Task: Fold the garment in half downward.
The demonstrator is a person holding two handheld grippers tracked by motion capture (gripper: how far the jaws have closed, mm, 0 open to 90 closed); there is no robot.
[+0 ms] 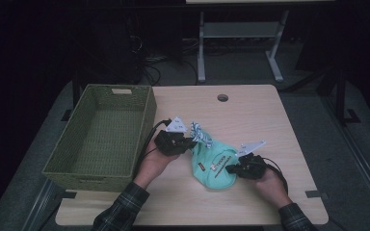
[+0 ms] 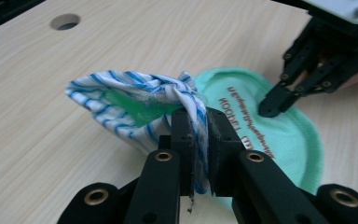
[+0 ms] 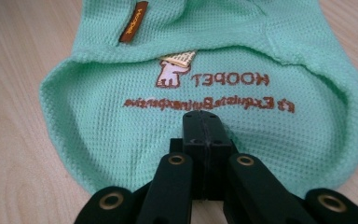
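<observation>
step: fold garment (image 1: pixel 212 163) | left gripper (image 2: pixel 196 140) fingers clamp striped hem | right gripper (image 3: pixel 204 140) fingers closed, empty, pinning cloth | tip: fold hem across slowly

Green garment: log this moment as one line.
left gripper: shut on striped trim | right gripper: shut, tips on green garment | basket: beside, left | table

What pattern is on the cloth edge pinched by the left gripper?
Blue stripes on white, on the striped trim of the mint-green garment; clearest in the left gripper view.
</observation>
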